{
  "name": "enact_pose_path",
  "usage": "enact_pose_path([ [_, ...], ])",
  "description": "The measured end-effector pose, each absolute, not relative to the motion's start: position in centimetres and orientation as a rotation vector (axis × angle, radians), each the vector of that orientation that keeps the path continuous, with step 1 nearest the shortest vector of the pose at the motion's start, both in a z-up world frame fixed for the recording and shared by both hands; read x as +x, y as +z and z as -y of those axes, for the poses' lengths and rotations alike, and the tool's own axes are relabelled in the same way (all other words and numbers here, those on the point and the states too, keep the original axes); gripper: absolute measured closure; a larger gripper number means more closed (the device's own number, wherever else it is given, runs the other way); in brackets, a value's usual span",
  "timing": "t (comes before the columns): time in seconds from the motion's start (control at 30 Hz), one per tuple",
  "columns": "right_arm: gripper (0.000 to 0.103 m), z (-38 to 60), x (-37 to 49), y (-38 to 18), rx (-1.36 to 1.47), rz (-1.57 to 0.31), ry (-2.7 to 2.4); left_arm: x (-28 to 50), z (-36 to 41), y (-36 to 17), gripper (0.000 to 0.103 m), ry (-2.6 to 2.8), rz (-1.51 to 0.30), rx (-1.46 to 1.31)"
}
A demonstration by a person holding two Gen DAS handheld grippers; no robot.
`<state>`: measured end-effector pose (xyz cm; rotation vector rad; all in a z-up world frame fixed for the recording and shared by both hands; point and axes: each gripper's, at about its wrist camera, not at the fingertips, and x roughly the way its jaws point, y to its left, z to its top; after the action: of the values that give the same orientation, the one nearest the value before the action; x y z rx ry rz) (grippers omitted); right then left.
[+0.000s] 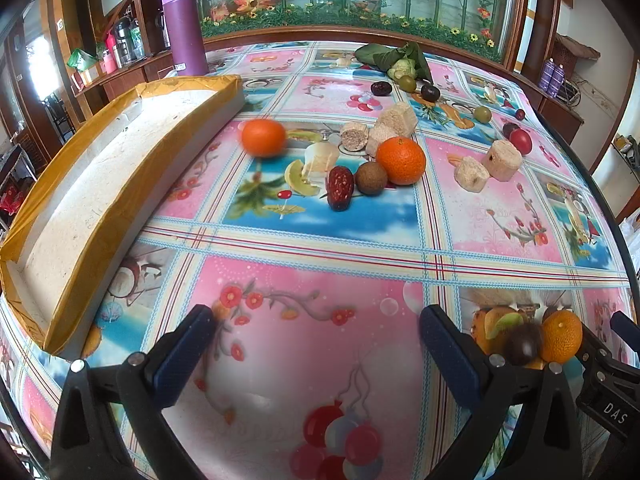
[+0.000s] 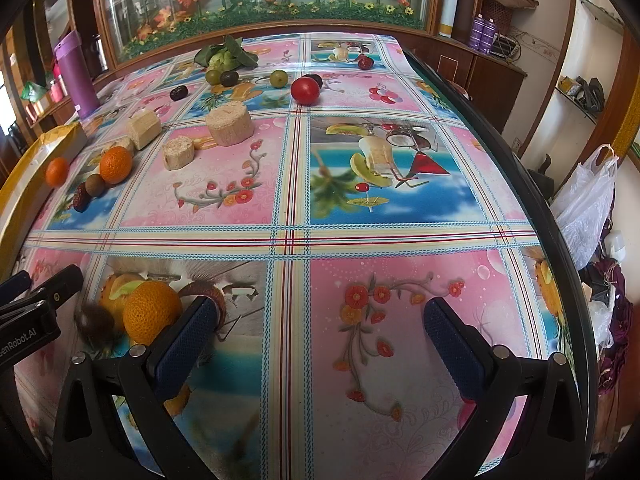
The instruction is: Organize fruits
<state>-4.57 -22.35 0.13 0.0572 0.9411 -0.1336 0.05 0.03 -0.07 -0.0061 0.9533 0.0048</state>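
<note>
My left gripper [image 1: 316,356] is open and empty over the patterned tablecloth. My right gripper [image 2: 320,340] is open and empty too. An orange [image 1: 561,336] and a dark round fruit [image 1: 522,346] lie between the two grippers; they also show in the right wrist view as the orange [image 2: 151,312] and the dark fruit [image 2: 96,326]. Further off lie a blurred orange [image 1: 263,137], a second orange [image 1: 401,160], a brown round fruit [image 1: 371,177] and a red date [image 1: 340,188]. A white tray with yellow tape [image 1: 100,200] stands at the left.
Several beige cylinder blocks [image 1: 394,120] sit mid-table. A red tomato [image 2: 305,90], green and dark small fruits [image 2: 276,78] and leafy greens [image 2: 224,56] lie at the back. A purple flask [image 1: 185,26] stands behind the tray. The table edge [image 2: 532,200] runs along the right.
</note>
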Motion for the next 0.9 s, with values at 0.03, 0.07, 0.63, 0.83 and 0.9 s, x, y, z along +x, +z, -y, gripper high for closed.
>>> enact_pose_path([
  [0.03,0.0,22.3,-4.6,0.1,0.058,-0.941,-0.134,0.0,0.0,-0.1,0.0,0.005,-0.953,-0.006],
  [0.07,0.0,22.3,-4.6,0.2,0.058,-0.941,-0.134,0.0,0.0,-0.1,0.0,0.005,-0.953,-0.006],
  [0.63,0.0,22.1,-4.3,0.4,0.058,-0.945,-0.138,-0.3,-0.1,-0.1,0.0,0.017,-0.949,-0.013],
  [0.83,0.0,21.3,-4.2,1.6,-0.017,-0.998,-0.176,-0.6,-1.2,0.5,0.0,-0.023,-0.965,-0.009],
  [0.9,0.0,20.7,-4.8,3.3,-0.027,-0.964,-0.179,0.0,-1.3,1.5,0.0,-0.032,-0.947,-0.028],
])
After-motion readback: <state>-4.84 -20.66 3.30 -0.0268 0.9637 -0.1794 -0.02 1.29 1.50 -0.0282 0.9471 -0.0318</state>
